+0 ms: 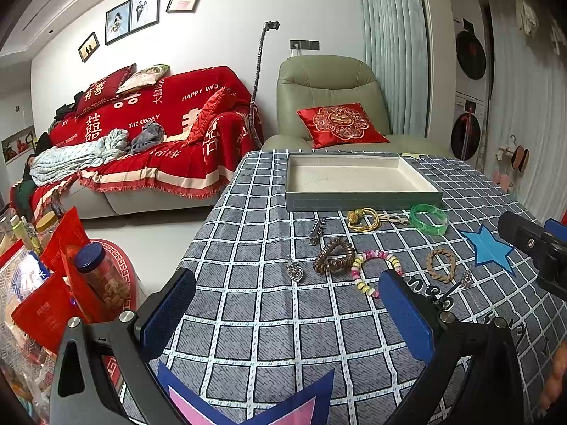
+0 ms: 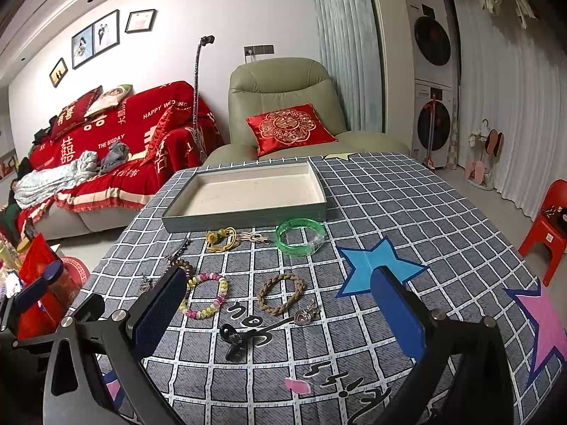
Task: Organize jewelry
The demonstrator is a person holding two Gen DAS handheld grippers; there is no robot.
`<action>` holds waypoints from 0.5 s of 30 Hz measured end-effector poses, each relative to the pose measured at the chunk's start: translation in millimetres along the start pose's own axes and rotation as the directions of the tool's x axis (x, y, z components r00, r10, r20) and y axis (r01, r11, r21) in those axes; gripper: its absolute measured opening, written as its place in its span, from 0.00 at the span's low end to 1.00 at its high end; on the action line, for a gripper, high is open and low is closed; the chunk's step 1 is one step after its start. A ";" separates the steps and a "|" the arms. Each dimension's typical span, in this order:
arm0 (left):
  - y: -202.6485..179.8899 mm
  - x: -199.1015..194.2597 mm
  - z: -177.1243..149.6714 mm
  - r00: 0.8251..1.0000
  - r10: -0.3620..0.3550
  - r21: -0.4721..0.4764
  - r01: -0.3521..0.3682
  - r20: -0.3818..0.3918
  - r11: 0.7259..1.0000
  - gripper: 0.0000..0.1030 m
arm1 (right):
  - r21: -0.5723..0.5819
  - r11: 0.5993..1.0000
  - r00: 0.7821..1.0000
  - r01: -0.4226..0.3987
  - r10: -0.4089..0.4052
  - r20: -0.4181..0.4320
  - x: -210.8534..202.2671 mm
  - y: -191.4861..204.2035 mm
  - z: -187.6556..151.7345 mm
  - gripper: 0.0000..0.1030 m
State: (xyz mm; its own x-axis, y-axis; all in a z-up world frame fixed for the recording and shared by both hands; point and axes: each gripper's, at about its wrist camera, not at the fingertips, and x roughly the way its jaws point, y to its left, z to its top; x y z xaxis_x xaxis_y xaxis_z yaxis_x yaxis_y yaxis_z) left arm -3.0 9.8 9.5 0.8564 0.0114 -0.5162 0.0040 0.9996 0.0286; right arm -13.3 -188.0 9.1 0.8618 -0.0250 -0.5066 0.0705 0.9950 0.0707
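Jewelry point(image 2: 203, 295) lies before the tray point(image 2: 244, 217); both hand-held grippers point(image 1: 287, 315) point(image 2: 280, 313) spread; sofa throw point(image 1: 198, 92) reads "HAPPY WEDDING".

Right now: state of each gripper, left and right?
Left gripper: open, holding nothing, above the checked tablecloth.
Right gripper: open, holding nothing, jewelry lying loose on the cloth ahead of it.

Even, diffuse indoor light in both views; shadows soft and faint. Strong fisheye bending bows the walls and curtain point(image 1: 393, 49) (worst toward the black vignetted corners). Centre sharp; near foreground slightly soft. Mild glare on the white wall point(image 2: 219, 3).
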 end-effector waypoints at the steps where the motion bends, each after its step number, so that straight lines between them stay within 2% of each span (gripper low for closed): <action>1: 0.0 -0.1 -0.1 1.000 0.000 0.001 0.000 -0.001 1.000 1.00 | 0.001 1.000 1.000 0.000 0.000 0.000 -0.1 0.0 0.0 1.00; 15: -0.1 0.0 -0.2 1.000 0.000 0.000 0.000 -0.002 1.000 1.00 | 0.004 1.000 1.000 -0.001 0.001 -0.002 -0.6 0.6 -0.3 1.00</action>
State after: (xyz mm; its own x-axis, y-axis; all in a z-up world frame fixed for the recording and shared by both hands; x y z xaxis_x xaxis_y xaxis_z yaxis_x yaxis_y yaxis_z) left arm -3.1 9.7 9.3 0.8554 0.0110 -0.5179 0.0045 0.9996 0.0285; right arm -13.9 -187.3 9.2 0.8610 -0.0243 -0.5081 0.0719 0.9946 0.0743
